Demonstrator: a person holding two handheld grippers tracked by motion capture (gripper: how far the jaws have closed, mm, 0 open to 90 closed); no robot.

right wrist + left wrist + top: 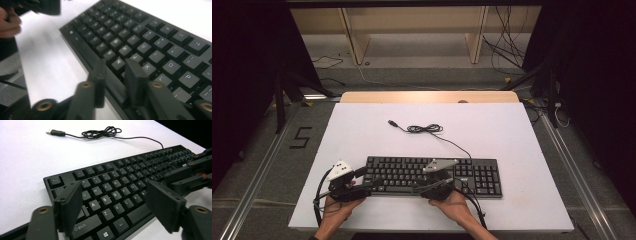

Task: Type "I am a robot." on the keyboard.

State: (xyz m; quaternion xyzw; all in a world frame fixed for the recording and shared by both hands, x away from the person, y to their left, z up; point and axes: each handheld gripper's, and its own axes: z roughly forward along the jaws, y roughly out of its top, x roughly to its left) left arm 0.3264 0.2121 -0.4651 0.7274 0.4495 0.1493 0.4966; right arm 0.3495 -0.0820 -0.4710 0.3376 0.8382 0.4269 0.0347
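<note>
Black keyboard (432,175): with left gripper (115,205) spread wide and right gripper (115,82) parted, empty, square both jaws over its front edge.

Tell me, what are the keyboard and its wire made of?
The black keyboard looks like hard plastic with a matte finish: the keys in the left gripper view have molded edges, printed white letters and only a dull sheen. Its USB cable looks like thin wire in a black rubbery or soft plastic coat, since it coils loosely; the plug tip looks metal.
</note>
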